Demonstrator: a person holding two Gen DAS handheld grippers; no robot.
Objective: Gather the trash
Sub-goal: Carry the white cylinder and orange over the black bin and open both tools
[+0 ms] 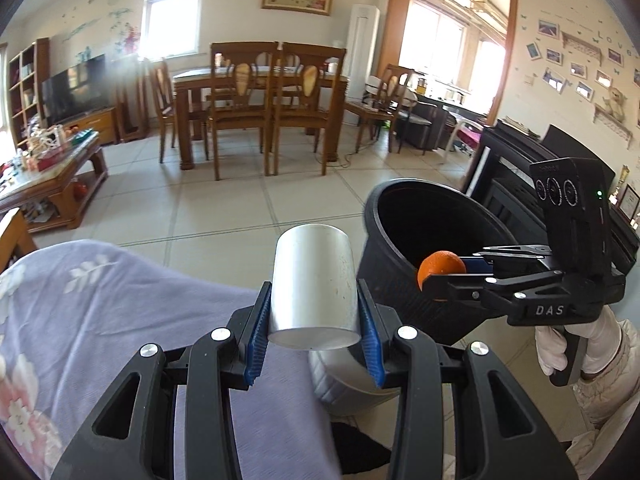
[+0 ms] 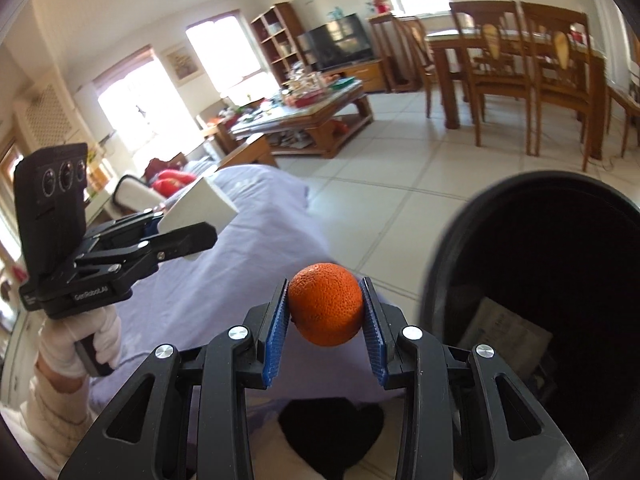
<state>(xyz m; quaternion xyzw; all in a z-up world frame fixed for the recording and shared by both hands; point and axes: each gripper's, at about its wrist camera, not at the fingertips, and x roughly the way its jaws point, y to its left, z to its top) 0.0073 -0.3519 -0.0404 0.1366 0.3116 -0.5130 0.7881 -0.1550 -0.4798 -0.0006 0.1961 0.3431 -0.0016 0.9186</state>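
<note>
- The left gripper (image 1: 314,322) is clamping a smooth, matte silvery cup (image 1: 314,288), a slightly tapered cylinder lying tilted with its flat closed end toward the camera; the ribbed blue pads (image 1: 258,340) are pressing on its two sides.
- The right gripper (image 2: 325,314) is gripping a round orange (image 2: 325,305) with pebbled, dimpled skin between its own ridged blue pads (image 2: 276,330), which are touching it left and right.
- A black bin (image 1: 400,240), round, with a thick rolled rim and a finely textured outer wall, is sitting on the pale tiled floor (image 1: 240,200) just right of the cup; in the left wrist view the orange is hanging right at the bin's near rim.
- In the right wrist view the bin's mouth is filling the right side, cut off by the picture edge, and its inside is dark; a pale crumpled sheet of paper (image 2: 504,334) is lying in it, its print too dim to read.
- A lilac cloth with a white and pink flower print (image 1: 120,320) is spreading soft and wrinkled below and left of both grippers.
- A white-gloved hand (image 1: 576,344) is gripping the right gripper's handle, the sleeve running off the picture; another gloved hand (image 2: 84,340) is holding the left one.
- A dark shape on the floor under the grippers is hard to make out.
</note>
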